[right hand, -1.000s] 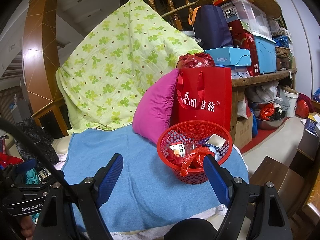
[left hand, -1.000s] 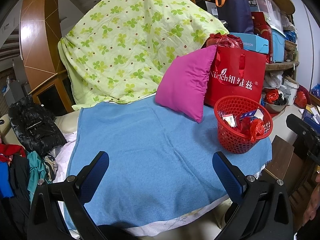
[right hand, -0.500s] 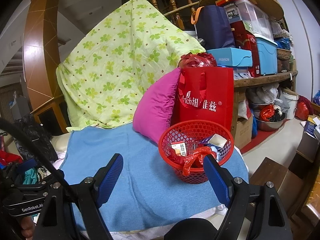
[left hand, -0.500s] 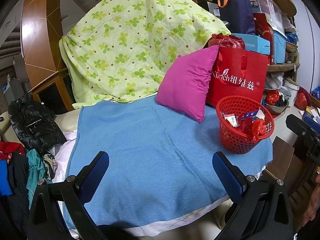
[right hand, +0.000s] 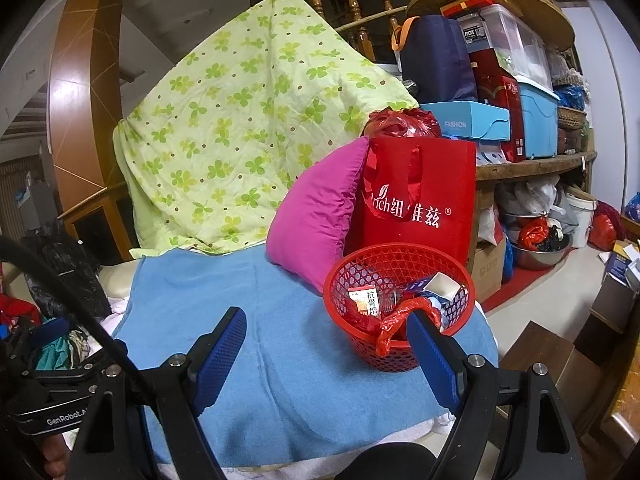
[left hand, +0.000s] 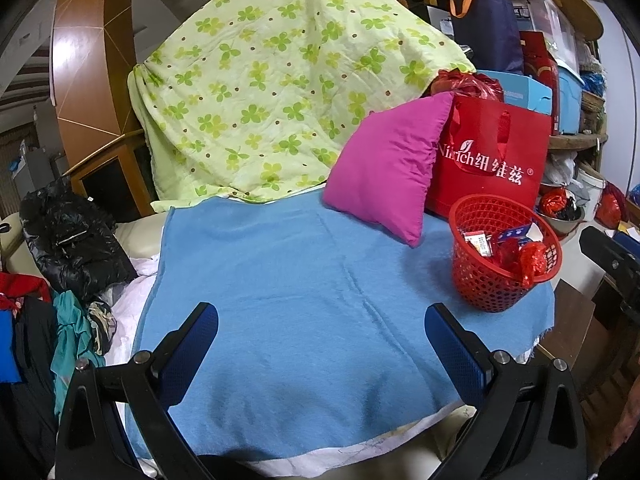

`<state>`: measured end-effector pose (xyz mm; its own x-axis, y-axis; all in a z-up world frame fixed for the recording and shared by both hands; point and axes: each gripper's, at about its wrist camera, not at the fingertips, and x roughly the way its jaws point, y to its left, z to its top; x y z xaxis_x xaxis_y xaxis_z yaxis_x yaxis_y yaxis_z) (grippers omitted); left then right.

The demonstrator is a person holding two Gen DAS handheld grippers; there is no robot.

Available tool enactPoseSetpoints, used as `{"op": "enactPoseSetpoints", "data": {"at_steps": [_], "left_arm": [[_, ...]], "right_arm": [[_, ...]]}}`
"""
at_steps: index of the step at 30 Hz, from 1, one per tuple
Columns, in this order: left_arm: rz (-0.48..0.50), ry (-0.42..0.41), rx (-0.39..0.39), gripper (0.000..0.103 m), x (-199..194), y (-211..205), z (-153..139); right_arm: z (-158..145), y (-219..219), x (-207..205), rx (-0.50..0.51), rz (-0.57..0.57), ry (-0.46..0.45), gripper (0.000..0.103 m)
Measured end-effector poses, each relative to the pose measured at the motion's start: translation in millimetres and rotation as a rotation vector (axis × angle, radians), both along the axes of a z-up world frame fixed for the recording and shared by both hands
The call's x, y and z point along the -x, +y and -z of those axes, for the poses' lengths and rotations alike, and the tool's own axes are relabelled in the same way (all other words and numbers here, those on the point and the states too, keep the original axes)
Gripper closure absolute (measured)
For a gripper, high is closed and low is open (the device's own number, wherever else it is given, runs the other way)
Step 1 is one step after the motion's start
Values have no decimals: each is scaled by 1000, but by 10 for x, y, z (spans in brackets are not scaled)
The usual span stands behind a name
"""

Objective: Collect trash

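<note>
Here the red mesh basket (right hand: 399, 307) stands on the blue towel (left hand: 304, 288), at the towel's right-hand end, just in front of the red gift bag (right hand: 418, 200) printed with white lettering. Inside the basket lie a small carton with Chinese print (right hand: 366, 300), a white-and-blue packet (right hand: 440, 285) and a crumpled red plastic bag (right hand: 394, 318) that spills over the basket's near rim. A magenta pillow (left hand: 386, 172) leans against the gift bag, just left of the basket and behind it. A green clover-print quilt (left hand: 280, 80) hangs well behind the basket, to its left.

The right gripper (right hand: 326, 354) hovers above the towel with its jaws wide apart and nothing between them; the right blue pad (right hand: 434, 364) overlaps the basket's near side in the right wrist view, though whether it touches cannot be told. The basket sits ahead of that pad, toward the right of the gap.

The left gripper (left hand: 322, 354) also has its jaws spread apart and empty, over the bare towel. From it the basket lies ahead and to the right, beyond the right-hand pad (left hand: 454, 354) and apart from it. A black jacket (left hand: 68, 240) lies far left of the basket, off the towel.
</note>
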<state>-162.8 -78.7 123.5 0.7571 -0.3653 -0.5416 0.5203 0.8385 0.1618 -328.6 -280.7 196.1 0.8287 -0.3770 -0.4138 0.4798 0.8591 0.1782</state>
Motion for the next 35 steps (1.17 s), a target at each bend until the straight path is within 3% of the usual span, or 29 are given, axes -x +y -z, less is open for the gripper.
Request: {"op": "enactPoseSetpoints", "data": {"at_steps": [12,19,27,35], "left_arm": [[14,17,-23,0,-413,-292,172],[58,-28,32,0,-730,-543,312],[175,72,11,0,-823,-868,651],[254,97,59,0,-851,-970,535]], "right_arm": [[28,-222,-449,11,17,46,18],[229,-460,-727,-3,76,13,18],[311,-628,-697,16,172,65,18],[260,-684,-680,24,198,85,18]]}}
